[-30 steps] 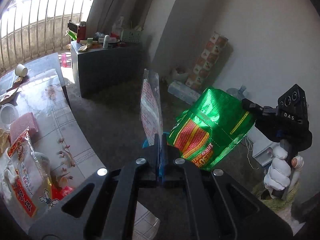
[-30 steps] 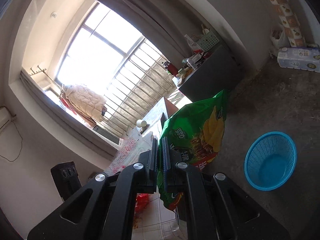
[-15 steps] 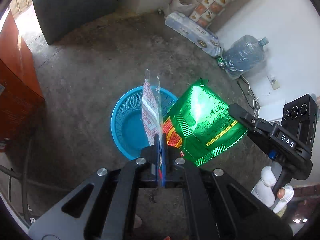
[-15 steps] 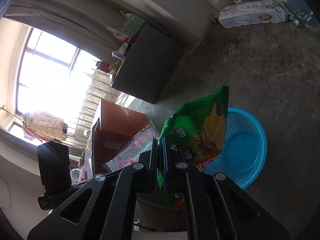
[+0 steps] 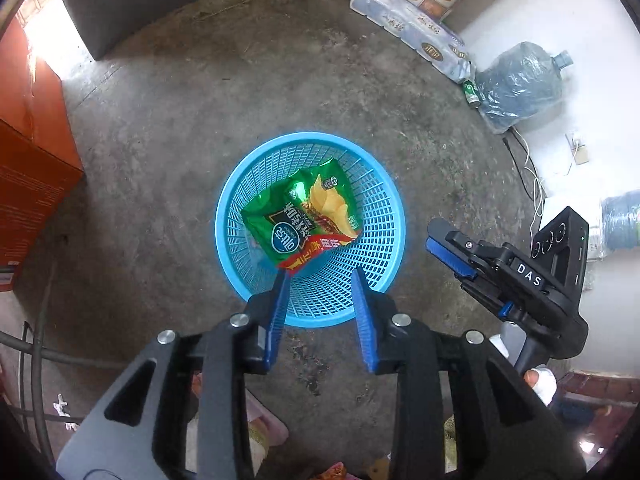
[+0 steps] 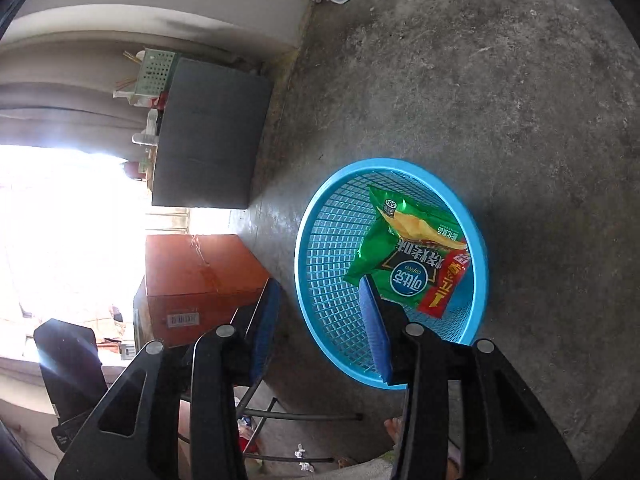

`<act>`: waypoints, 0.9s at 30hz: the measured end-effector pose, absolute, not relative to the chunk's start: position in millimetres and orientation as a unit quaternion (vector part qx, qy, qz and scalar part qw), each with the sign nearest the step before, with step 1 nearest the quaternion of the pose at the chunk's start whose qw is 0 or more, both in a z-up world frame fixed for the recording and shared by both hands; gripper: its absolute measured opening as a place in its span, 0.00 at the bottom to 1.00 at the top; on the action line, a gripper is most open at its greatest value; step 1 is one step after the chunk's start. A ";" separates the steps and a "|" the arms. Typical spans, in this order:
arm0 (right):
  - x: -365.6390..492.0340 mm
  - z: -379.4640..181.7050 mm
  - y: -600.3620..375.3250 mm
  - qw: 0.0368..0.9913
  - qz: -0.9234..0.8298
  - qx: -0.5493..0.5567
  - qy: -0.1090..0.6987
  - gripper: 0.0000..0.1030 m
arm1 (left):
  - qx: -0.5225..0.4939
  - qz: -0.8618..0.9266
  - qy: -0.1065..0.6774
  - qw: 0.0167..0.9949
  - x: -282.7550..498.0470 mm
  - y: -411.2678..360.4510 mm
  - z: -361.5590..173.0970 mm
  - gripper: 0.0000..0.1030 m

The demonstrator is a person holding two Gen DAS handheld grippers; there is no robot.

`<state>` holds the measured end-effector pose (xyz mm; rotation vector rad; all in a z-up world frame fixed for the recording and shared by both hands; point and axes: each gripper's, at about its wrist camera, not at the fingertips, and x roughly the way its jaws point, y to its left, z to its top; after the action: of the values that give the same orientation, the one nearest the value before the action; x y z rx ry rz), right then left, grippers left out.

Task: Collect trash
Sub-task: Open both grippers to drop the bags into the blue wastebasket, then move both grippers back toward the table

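Concrete floor (image 5: 180, 120), w/ a blue mesh basket (image 5: 240, 184) at centre; a green chip bag (image 5: 298, 216) lies inside it. Left gripper (image 5: 320, 280) and right gripper (image 6: 320, 288) hang above the rim, jaws opening, nothing btwn them.

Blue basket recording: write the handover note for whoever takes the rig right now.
Left gripper: jaws opening, nothing between them, above the blue basket.
Right gripper: jaws opening, empty, beside the basket.
Green chip bag: lies inside the basket.
Clear wrapper: not visible in either view; it may lie under the chip bag.
Done: chip bag binned.
Left: confirm the wrapper went in, then probably fetch more trash.
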<state>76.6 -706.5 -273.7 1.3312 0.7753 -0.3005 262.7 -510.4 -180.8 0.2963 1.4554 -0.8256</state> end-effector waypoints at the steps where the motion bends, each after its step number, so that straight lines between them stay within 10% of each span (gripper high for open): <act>1: 73.2 -269.9 -704.8 0.711 -0.136 0.595 0.350 0.40 | 0.127 -0.369 0.639 0.663 262.3 -507.5 -173.6 0.32; 10: 16.6 -202.6 -654.1 0.765 -0.148 0.504 0.372 0.41 | 0.107 -0.433 0.566 0.693 229.4 -439.8 -66.7 0.44; 27: -46.4 -33.3 -441.1 0.892 -0.235 0.182 0.340 0.87 | 0.050 -0.464 0.414 0.781 126.3 -198.7 35.1 0.74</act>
<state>-46.4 -441.1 -33.3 0.3770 0.7063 -0.4867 126.3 -198.7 35.1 0.1070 0.8944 -1.0024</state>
